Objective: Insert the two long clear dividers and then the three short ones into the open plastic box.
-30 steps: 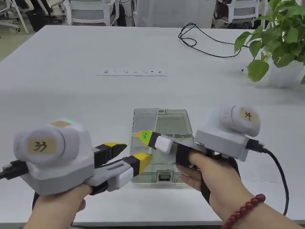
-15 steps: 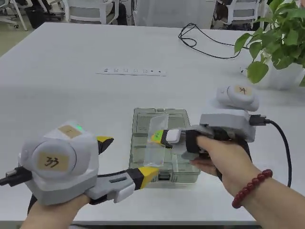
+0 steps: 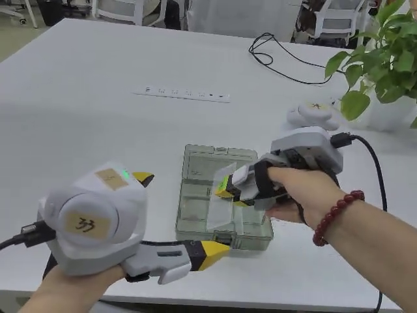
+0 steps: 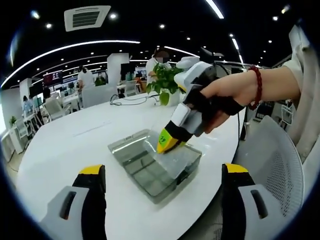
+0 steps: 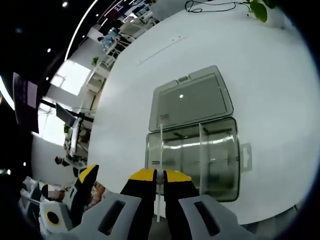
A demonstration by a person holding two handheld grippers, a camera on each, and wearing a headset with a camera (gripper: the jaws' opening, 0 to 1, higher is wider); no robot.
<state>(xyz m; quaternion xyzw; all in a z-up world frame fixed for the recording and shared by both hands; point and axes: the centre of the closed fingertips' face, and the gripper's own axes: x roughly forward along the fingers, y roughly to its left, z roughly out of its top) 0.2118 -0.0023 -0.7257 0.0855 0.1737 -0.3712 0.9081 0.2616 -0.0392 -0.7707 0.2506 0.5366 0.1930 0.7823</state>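
A thin clear plastic divider (image 5: 160, 145) is clamped edge-on between the yellow-tipped jaws of the right gripper (image 5: 159, 176), which are pressed together on its near end. The sheet is held out ahead of that gripper, over the left side of the open translucent grey-green plastic box (image 5: 220, 145) as seen along the jaws. Whether its far edge is touching the box floor cannot be told. The box's hinged lid (image 5: 192, 97) is laid flat on the white tabletop (image 5: 260, 65) beyond the jaws. One upright partition (image 5: 200, 150) is seen standing inside the box, to the right of the held divider. The left gripper (image 4: 163, 172) is held empty, its jaws spread wide. The box lies just ahead of them, and the right gripper is poised above it. In the head view a white power strip (image 3: 182, 95) and a green potted plant (image 3: 381, 59) are seen well beyond both grippers.
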